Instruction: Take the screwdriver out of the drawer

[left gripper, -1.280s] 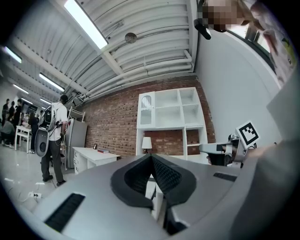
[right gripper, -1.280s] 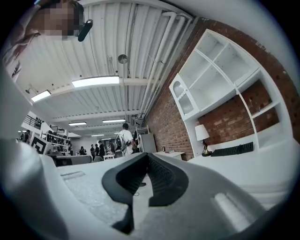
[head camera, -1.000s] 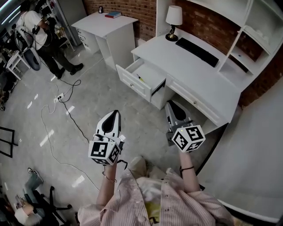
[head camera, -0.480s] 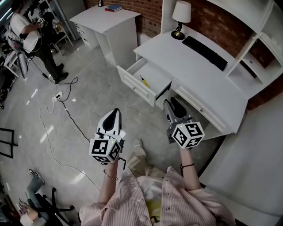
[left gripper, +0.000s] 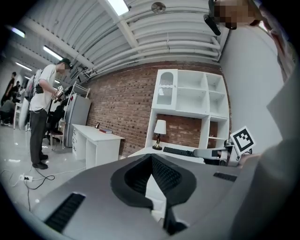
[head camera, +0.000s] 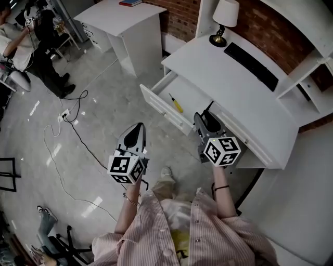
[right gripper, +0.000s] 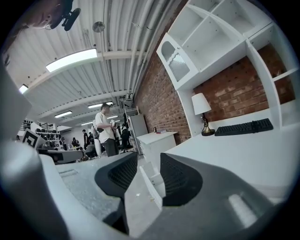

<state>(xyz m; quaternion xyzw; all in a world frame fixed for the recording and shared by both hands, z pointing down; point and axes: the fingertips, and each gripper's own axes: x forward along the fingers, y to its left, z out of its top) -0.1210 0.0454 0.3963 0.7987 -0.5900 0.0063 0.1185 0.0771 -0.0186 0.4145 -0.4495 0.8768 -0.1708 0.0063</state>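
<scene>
Plainly, screwdriver (head camera: 175, 103) lies in drawer (head camera: 159, 107)

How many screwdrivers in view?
1: a yellow-handled screwdriver lying in the open drawer. The drawer's rear sits under the desk, so others may be hidden.

**Open drawer at the tabletop's left end**

A pulled-out white drawer (head camera: 192, 98) juts from under the white wooden tabletop (head camera: 229, 83), with the yellow-handled screwdriver (head camera: 176, 103) lying inside it. On the tabletop, a white-shaded table lamp (head camera: 226, 13) stands at the back. A black keyboard (head camera: 253, 65) lies to the lamp's right. A smaller white desk (head camera: 122, 15) stands apart, farther left.
</scene>
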